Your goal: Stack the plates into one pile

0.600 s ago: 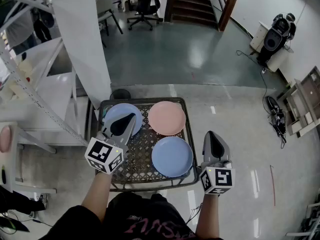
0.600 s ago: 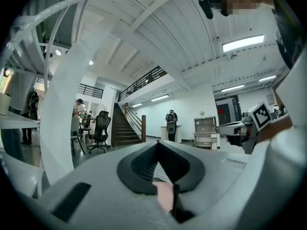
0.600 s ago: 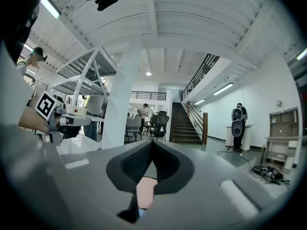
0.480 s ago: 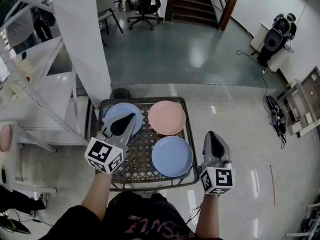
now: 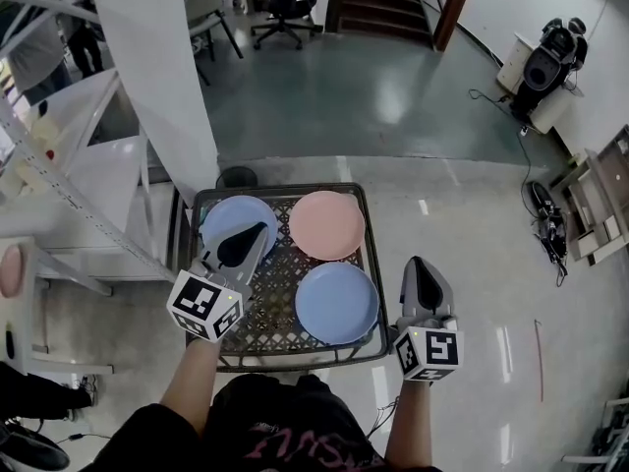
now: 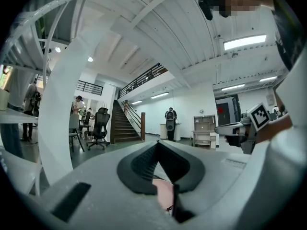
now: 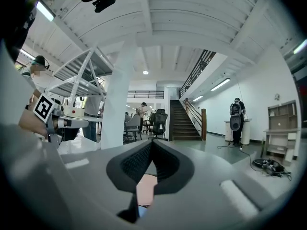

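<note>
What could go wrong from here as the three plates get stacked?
1. The left hand-held gripper and right hand-held gripper are both shut. Approaching like that would likely shove a plate, not grip it.
2. The pink plate lies flat on the mesh tabletop, so a jaw may snag the mesh under its rim.
3. The darker blue plate sits near the tabletop's right edge, so a nudge could slide it off.

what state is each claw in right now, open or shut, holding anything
Left claw: shut, holding nothing.
Right claw: shut, holding nothing.
</note>
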The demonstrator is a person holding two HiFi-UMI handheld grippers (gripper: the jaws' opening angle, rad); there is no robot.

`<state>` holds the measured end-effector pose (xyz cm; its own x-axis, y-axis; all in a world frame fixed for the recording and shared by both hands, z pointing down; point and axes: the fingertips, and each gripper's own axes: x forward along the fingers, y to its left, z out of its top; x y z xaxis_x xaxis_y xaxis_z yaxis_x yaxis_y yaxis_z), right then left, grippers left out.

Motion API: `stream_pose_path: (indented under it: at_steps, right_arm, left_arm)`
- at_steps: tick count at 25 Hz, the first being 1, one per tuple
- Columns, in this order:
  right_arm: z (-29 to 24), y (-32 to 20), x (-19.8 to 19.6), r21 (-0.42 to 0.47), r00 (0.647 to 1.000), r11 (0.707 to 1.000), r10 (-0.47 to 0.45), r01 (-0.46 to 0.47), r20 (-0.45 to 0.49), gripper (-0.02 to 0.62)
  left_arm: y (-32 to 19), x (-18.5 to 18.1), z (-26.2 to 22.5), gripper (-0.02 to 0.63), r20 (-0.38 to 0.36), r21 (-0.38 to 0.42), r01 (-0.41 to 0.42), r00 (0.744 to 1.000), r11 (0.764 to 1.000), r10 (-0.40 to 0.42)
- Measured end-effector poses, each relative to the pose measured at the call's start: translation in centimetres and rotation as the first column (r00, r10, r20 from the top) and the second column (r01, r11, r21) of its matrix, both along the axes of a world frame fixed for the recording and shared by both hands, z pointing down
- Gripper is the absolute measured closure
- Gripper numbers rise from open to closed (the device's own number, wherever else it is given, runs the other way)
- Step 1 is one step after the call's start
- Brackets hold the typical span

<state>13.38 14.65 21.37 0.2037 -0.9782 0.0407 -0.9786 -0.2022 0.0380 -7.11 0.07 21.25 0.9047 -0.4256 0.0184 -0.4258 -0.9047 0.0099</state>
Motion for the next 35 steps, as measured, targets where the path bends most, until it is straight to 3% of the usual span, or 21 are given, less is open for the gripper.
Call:
stream_pose_path:
  at_steps: [17,35]
  right_arm:
    - [7.3,0.9,3.3,-0.114,0.993,0.993,0.032,-0.019,0.116,0.583]
    - [16.7,0.9,5.1,-0.248,0.974,0.969,0.062,-0.007,0.216,0.583]
  left_arm:
    - [1.1,4.1,6.8,0.606,0.092,-0.123,-0.011,0.996,0.992,0.022]
    - [1.3,6.4,17.6,0.606,0.216,-0.282,0.025,0.976,0.959,0.038]
